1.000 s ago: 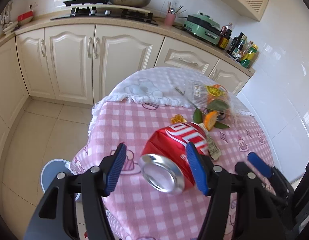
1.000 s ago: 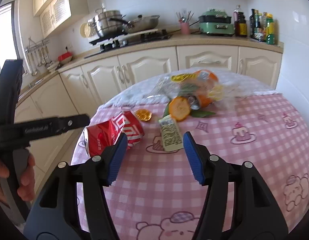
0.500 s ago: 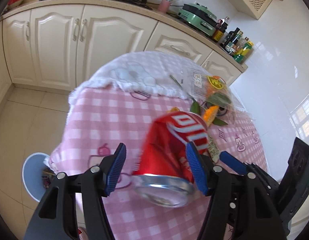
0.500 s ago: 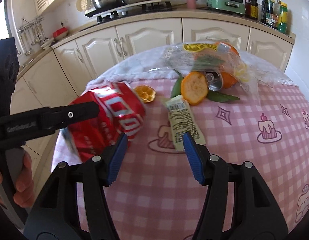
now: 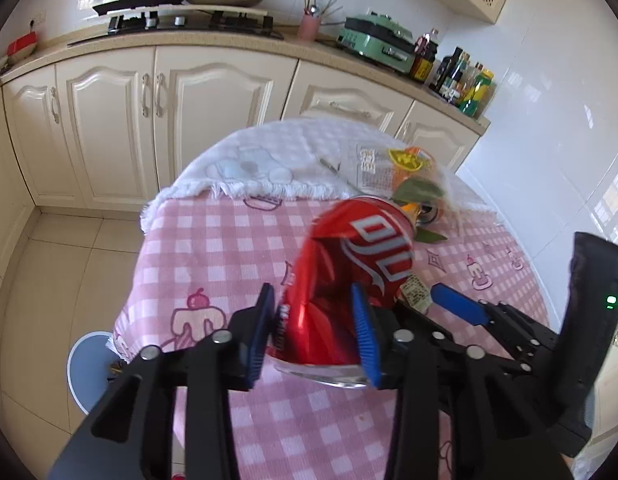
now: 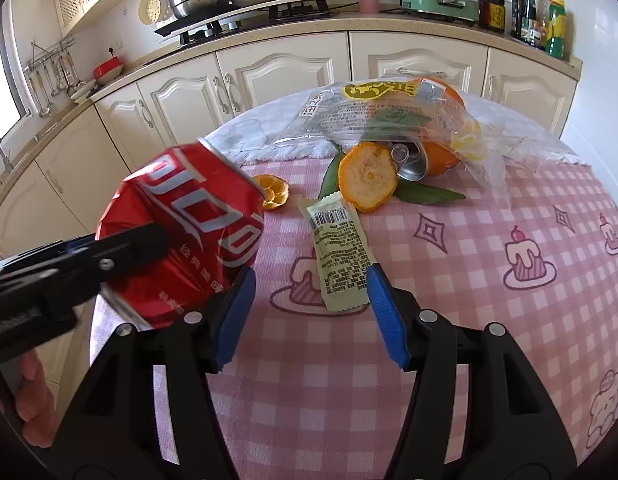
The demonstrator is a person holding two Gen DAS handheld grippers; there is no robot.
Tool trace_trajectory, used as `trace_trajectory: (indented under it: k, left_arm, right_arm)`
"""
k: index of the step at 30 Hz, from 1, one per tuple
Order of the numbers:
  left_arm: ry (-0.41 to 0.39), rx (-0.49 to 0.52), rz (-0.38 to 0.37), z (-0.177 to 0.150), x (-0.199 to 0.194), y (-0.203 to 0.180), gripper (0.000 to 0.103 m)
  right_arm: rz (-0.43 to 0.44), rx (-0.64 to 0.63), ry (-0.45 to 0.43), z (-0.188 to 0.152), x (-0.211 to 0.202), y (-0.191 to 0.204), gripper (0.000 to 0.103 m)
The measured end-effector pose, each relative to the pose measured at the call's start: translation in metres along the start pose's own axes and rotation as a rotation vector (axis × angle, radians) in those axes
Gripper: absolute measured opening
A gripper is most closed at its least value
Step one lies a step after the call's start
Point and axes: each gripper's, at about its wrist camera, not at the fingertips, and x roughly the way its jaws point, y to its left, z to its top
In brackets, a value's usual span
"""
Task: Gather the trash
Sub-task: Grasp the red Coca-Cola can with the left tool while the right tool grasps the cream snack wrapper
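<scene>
Now your left gripper (image 5: 315, 330) is closing on the can (image 5: 349, 276), and its blue pads already press the crushed red sides near the bottom rim. You hold it low, I think, because the dents give the pads a flat bite there and the can's open end tilts away from you. It sits raised above the pink cloth (image 5: 213, 248) at the table's near-left edge, and it looks clear of the surface rather than resting on it.

Your right gripper (image 6: 311, 312) is spread and holding nothing. Its pads straddle the near end of the wrapper (image 6: 337, 250), which lies flat on the cloth just right of the can, so it seems lined up for the next pick.

Beyond the wrapper lie a big orange peel (image 6: 367, 180), a smaller peel (image 6: 275, 192) nearer the can, some leaves and a clear bag (image 6: 393, 120) with a second can inside.

Only the right view shows the wrapper whole, the gap between it and the can, and your hand (image 6: 33, 400) on the left gripper's handle. Only the left view shows both pads on the can, and a round blue-rimmed thing (image 5: 87, 364) on the floor below the table edge; whether that is the bin I cannot tell.
</scene>
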Motion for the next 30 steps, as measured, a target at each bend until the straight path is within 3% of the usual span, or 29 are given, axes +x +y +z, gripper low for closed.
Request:
trace_trajectory:
  k: [6,9,15,23,24,25,26,30]
  left_arm:
    - [-0.058,-0.001,0.025,-0.009,-0.017,-0.007,0.033]
    - [-0.092,-0.019,0.063,-0.013,-0.026,-0.005,0.033]
    - [-0.118,-0.046,0.107,-0.018,-0.037,-0.003,0.033]
    - [-0.136,-0.047,0.136,-0.020,-0.046,-0.002,0.033]
    - [-0.140,-0.049,0.138,-0.020,-0.048,-0.001,0.033]
    - [-0.146,-0.054,0.140,-0.020,-0.051,0.001,0.032]
    - [-0.151,-0.060,0.140,-0.020,-0.054,0.004,0.032]
    - [-0.178,-0.092,0.137,-0.021,-0.068,0.017,0.032]
  right_arm:
    - [0.006,-0.023,-0.033,-0.002,-0.010,0.003,0.058]
    - [-0.012,-0.035,-0.055,-0.007,-0.022,-0.002,0.063]
    - [-0.058,-0.013,0.008,-0.008,-0.016,-0.023,0.064]
    - [-0.056,-0.091,0.098,0.017,0.026,-0.011,0.064]
    - [-0.065,-0.106,0.089,0.018,0.028,-0.009,0.056]
    - [-0.082,-0.121,0.083,0.018,0.028,-0.007,0.035]
    - [-0.074,-0.120,0.086,0.017,0.027,-0.006,0.028]
    - [-0.021,-0.109,0.065,0.008,0.013,0.000,0.019]
